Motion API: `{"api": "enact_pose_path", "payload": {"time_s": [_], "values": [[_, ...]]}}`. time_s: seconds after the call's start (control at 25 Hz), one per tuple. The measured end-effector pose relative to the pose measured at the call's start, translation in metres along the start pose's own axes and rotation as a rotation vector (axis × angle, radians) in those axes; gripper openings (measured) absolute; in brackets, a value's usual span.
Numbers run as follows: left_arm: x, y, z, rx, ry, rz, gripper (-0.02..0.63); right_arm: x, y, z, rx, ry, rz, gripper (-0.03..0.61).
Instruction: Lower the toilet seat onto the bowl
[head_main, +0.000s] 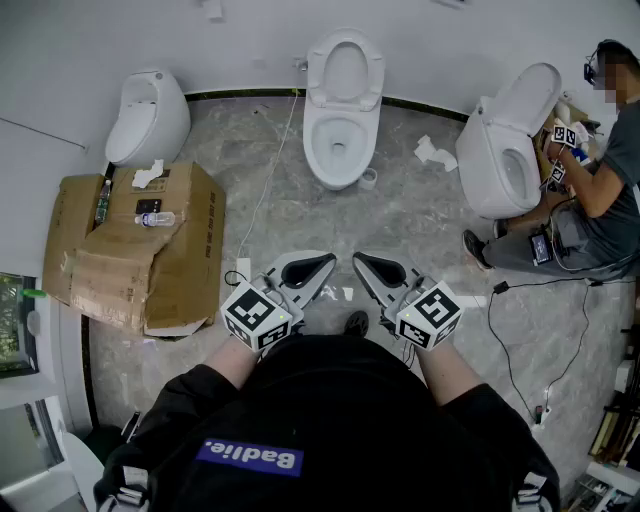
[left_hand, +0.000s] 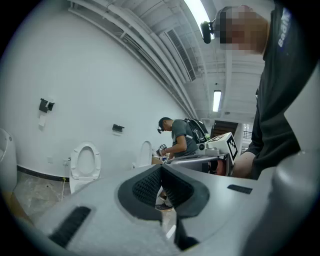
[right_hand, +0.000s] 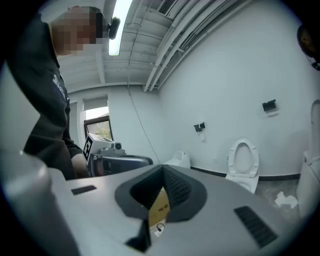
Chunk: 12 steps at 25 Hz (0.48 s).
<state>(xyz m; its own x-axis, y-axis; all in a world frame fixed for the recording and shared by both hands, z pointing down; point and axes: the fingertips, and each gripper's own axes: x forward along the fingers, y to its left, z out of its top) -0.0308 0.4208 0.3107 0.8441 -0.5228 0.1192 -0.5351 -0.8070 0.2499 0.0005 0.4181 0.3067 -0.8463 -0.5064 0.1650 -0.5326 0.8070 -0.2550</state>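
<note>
Head view: both grippers parked at waist height, close to the body, tips angled in toward each other. Left gripper (head_main: 318, 266) has its jaws together with nothing between them, confirmed in the left gripper view (left_hand: 161, 170). Right gripper (head_main: 372, 264) is the same, pads closed and empty (right_hand: 163, 170). This reads as a neutral carry pose: task not started, nothing to hold yet. Lowering a seat probably wants a push or hook on the rim rather than a clamp anyway.

Toilet seat (head_main: 345, 68) stands upright, leaning back toward the wall above the bowl (head_main: 338, 140). It's the middle toilet, straight ahead of the person and well apart from both grippers, with open floor (head_main: 400, 220) between. Left gripper view puts the seat (left_hand: 85, 162) far off, left of the closed jaws. Right gripper view puts it (right_hand: 243, 159) far off to the right. So neither gripper is aimed at it.

Cardboard box (head_main: 130, 250) sits on the person's left. The right-hand toilet (head_main: 505, 150) has a second person (head_main: 600, 180) crouched at it, so likely not our target. Next move, my guess: walk forward and reach for the seat's top rim.
</note>
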Motion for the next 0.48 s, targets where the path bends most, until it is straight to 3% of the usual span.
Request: {"api": "enact_pose_path", "payload": {"time_s": [0.48], "values": [[-0.0007,-0.0012,0.0021,0.003,-0.006,0.006,0.014,0.0001,0.0008,0.0011,-0.002,-0.005,0.004,0.026]]}}
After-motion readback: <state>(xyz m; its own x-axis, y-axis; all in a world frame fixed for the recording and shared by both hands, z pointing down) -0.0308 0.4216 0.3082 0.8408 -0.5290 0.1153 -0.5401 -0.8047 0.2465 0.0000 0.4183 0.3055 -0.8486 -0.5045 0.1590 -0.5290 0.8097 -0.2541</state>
